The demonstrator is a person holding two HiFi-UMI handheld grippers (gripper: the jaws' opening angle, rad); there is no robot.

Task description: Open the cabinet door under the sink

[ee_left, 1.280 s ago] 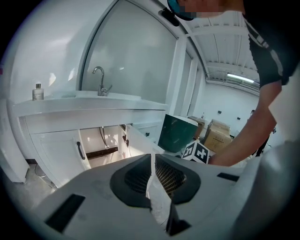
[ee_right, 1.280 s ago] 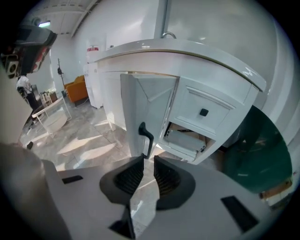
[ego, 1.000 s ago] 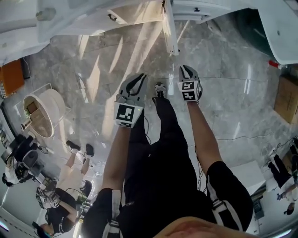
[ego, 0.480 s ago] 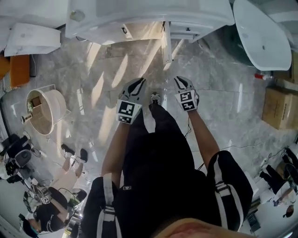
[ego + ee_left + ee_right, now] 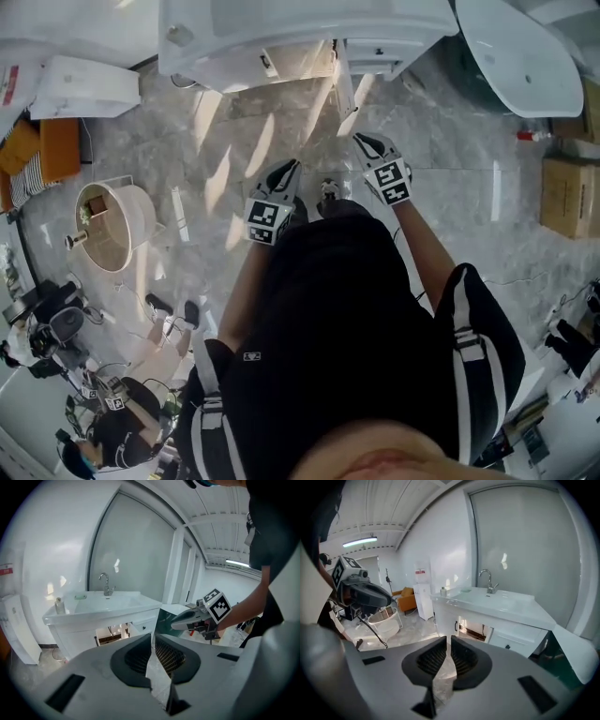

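Note:
The white sink (image 5: 281,33) sits on its cabinet at the top of the head view. The cabinet door (image 5: 340,77) stands open, edge-on toward me, with a dark opening (image 5: 476,631) beside it. In the right gripper view the door (image 5: 457,624) shows a dark handle. My left gripper (image 5: 289,171) hovers over the floor, well short of the cabinet, jaws shut and empty. My right gripper (image 5: 362,141) is a little nearer the door, also shut on nothing. The left gripper view has its own jaws (image 5: 152,638) low and the opening (image 5: 112,637) beyond them. The right gripper's own jaws (image 5: 447,642) are closed.
A round white basket stand (image 5: 108,225) stands on the marble floor at left, an orange seat (image 5: 47,150) behind it. A white tub (image 5: 516,56) and a cardboard box (image 5: 567,197) are at right. People crouch at lower left (image 5: 122,412). A faucet (image 5: 107,583) and bottle (image 5: 58,605) are on the sink.
The person has stepped closer to the sink cabinet, and both grippers have moved forward with them toward the open door. Both jaws have stayed shut.

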